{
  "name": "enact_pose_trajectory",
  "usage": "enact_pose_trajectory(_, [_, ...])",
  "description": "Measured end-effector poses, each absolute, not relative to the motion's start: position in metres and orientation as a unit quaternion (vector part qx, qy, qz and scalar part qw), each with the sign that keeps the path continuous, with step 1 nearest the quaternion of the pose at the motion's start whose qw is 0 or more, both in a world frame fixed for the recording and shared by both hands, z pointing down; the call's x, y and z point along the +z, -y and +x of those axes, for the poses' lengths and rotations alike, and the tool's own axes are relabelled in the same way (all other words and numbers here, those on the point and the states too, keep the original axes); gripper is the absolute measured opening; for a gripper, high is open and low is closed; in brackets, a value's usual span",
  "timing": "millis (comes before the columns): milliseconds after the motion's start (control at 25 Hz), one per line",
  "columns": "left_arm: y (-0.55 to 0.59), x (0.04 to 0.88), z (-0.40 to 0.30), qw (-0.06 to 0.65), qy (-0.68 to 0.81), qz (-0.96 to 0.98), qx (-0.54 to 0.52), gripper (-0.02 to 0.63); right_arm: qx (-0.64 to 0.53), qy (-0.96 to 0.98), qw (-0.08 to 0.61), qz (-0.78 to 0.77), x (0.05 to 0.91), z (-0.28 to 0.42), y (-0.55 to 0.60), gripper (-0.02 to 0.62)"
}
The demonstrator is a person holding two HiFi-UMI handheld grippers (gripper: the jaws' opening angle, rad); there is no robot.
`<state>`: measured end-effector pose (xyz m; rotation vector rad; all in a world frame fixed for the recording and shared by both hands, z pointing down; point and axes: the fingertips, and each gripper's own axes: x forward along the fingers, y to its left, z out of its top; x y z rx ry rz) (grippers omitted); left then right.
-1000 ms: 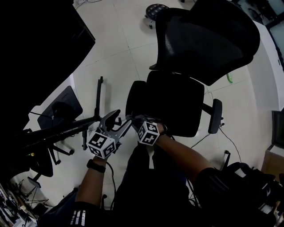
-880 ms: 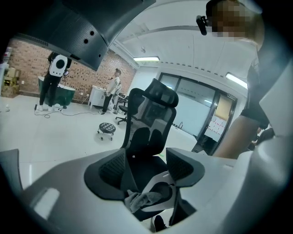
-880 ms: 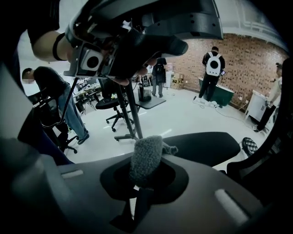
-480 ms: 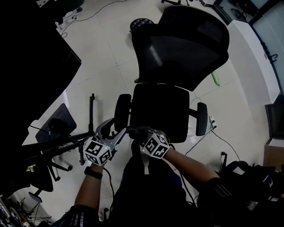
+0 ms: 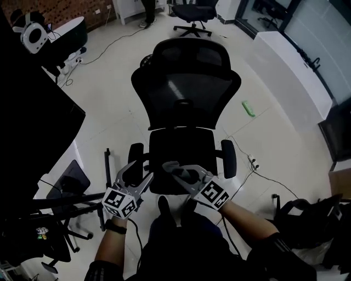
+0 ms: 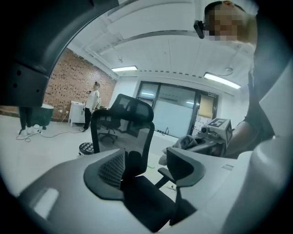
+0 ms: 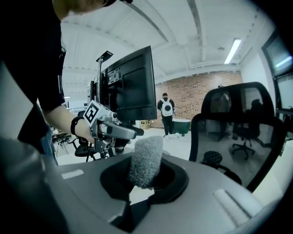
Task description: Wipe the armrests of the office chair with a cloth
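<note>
The black office chair faces me, seat just ahead of my knees. Its left armrest and right armrest flank the seat. My left gripper is open and holds nothing, hovering a little below and beside the left armrest. In the left gripper view the chair shows between the spread jaws of this gripper. My right gripper is shut on a grey cloth over the seat's front edge. The cloth stands up between the right gripper's jaws.
A dark monitor and desk fill the left side, with chair bases beneath. A white counter runs along the right. On the floor are a green object, cables and a black bag. Another chair stands far back.
The view has swung so the chair now sits square in front instead of off to the right. Both grippers stay low by the seat front, the right one still on the cloth.
</note>
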<state>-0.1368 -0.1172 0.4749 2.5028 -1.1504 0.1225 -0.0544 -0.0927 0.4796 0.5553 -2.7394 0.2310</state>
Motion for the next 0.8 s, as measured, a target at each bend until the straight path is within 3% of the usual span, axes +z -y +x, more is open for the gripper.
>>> enact_pose_trajectory(200, [0.102,0.437,-0.094,0.169,0.401,0.899,0.039,0.307,0.055,0.964,0.146,0.217,0.433,0.003,0.084,0.032])
enact_pose_trajectory(480, [0.071,0.407,-0.055,0.147,0.387,0.910,0.030,0.307,0.008,0.954,0.181,0.240,0.404,0.054,0.065,0.031])
enact_pose_trajectory(800, [0.036,0.388,-0.043,0.130,0.366,0.921,0.022,0.307,0.053,0.959,0.086,0.266,0.369,0.075,0.034,0.032])
